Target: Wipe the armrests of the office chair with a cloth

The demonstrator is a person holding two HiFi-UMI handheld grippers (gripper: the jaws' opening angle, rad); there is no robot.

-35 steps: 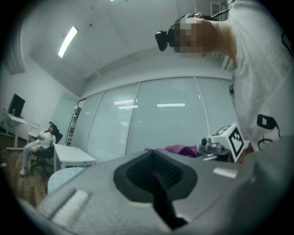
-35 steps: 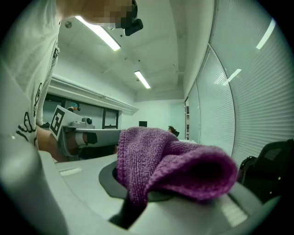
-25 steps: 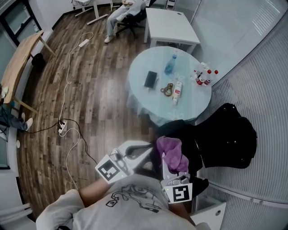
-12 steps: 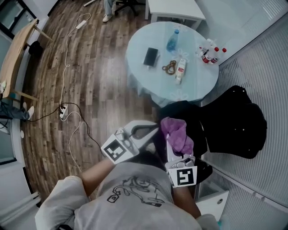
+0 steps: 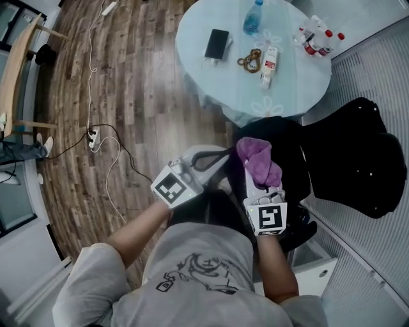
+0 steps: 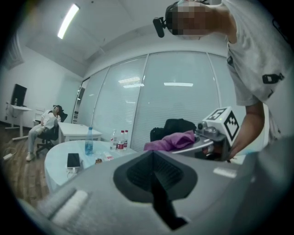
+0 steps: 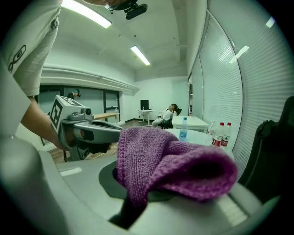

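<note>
A purple cloth (image 5: pixel 259 163) is bunched in my right gripper (image 5: pixel 251 167), which is shut on it over the seat of the black office chair (image 5: pixel 358 159). In the right gripper view the cloth (image 7: pixel 170 160) drapes over the jaws and hides the tips. My left gripper (image 5: pixel 222 157) is held just left of the right one, shut with nothing in it. Its own view shows its jaws (image 6: pixel 154 176) closed, with the right gripper (image 6: pixel 216 133) and the cloth (image 6: pixel 172 140) beyond. I cannot pick out the chair's armrests against its black body.
A round pale-blue table (image 5: pixel 211 83) stands just beyond the chair, with a phone (image 5: pixel 217 43), a water bottle (image 5: pixel 253 16), a small box (image 5: pixel 269 60) and several small bottles (image 5: pixel 313 35) on it. Cables and a power strip (image 5: pixel 94 137) lie on the wooden floor to the left. White slatted blinds (image 5: pixel 377 70) run along the right.
The head view has shifted, so the table now sits higher in the frame. Both grippers keep their stance side by side over the chair, and the cloth stays gripped.
</note>
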